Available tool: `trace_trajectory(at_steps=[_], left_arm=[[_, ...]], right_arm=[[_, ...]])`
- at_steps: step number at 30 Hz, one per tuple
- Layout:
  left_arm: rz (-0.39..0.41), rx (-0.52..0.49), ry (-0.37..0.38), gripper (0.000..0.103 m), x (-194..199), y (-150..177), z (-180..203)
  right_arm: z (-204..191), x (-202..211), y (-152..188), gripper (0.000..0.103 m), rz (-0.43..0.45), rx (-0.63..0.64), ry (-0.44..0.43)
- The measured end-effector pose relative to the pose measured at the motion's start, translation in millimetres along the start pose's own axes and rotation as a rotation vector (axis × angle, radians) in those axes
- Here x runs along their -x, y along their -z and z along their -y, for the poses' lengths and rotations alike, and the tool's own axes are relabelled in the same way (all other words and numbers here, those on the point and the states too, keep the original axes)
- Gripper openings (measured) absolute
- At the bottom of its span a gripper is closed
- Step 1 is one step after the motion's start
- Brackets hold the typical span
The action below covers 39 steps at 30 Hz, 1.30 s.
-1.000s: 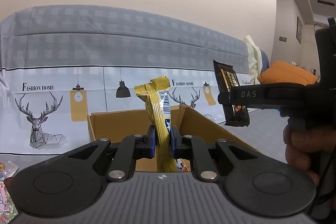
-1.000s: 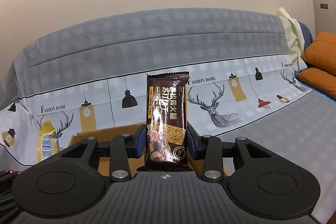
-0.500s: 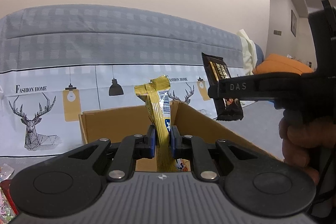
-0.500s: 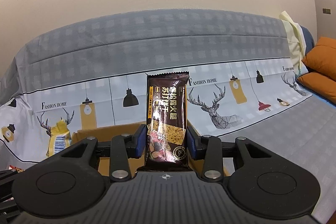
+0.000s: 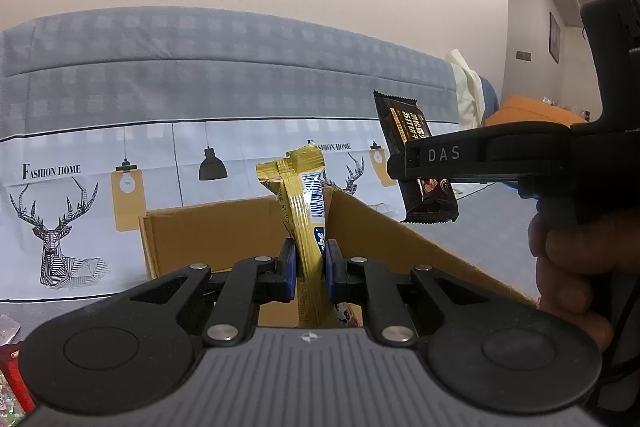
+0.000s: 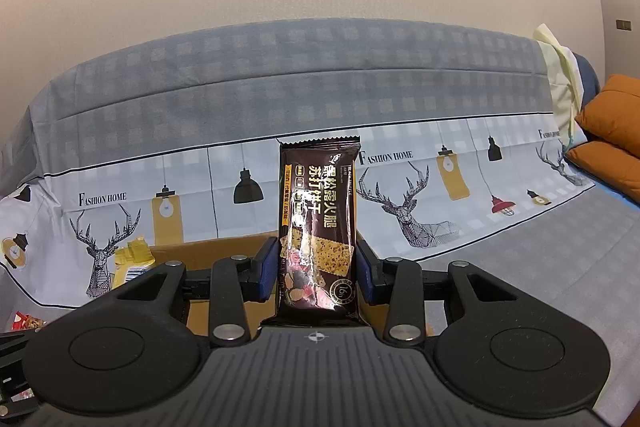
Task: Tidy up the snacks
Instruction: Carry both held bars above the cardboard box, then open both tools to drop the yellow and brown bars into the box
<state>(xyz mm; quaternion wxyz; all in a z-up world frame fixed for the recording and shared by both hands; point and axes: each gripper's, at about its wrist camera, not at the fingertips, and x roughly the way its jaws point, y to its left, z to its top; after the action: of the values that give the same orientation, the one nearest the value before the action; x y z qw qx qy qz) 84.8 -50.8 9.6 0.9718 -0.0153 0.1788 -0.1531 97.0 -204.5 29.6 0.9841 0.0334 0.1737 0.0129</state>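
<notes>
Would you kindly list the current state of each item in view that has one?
left gripper: shut on yellow snack packet
yellow snack packet: held upright, above the box
right gripper: shut on dark cracker packet
dark cracker packet: held upright, sealed
cardboard box: open at top

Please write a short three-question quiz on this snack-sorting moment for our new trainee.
1. True or false: the left gripper is shut on the yellow foil snack packet.
2. What does the right gripper hold? A) a red can B) the dark brown cracker packet C) nothing
3. Fill in: behind both packets stands an open brown ____ box.

Key: 1 true; 2 B; 3 cardboard.
</notes>
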Motion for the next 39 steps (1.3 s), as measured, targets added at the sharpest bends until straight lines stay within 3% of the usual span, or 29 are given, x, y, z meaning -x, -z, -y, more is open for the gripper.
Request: trace_trajectory(at_steps=[26,27,28,29,33,39], left_arm=[[-0.007,0.016,0.002,0.016,-1.3,0.5,2.0],[-0.016,0.019,-0.002,0.022,-3.0,0.4,1.7],[-0.024,0.019,-0.009,0.035,-4.4,0.8,2.3],[-0.023,0.016,-0.021,0.039,-4.6,1.0,2.8],[-0.015,0.011,-0.031,0.04,-3.2,-1.2,0.0],[-0.013,0.029,-0.079,0.04,5.9,-3.0,-15.9]], right_arm=[[-6.0,-4.1,-0.4,0.042,-0.014,0.035,-0.018],[-6.3,-4.8,-0.4,0.042,-0.017,0.035,-0.019],[-6.5,-6.0,-0.5,0.042,-0.022,0.036,-0.022],[-7.6,-6.8,-0.4,0.044,-0.025,0.038,-0.019],[-8.9,-7.3,-1.2,0.057,-0.022,0.031,-0.007],[-13.9,-8.0,-0.5,0.059,-0.029,-0.017,-0.013]])
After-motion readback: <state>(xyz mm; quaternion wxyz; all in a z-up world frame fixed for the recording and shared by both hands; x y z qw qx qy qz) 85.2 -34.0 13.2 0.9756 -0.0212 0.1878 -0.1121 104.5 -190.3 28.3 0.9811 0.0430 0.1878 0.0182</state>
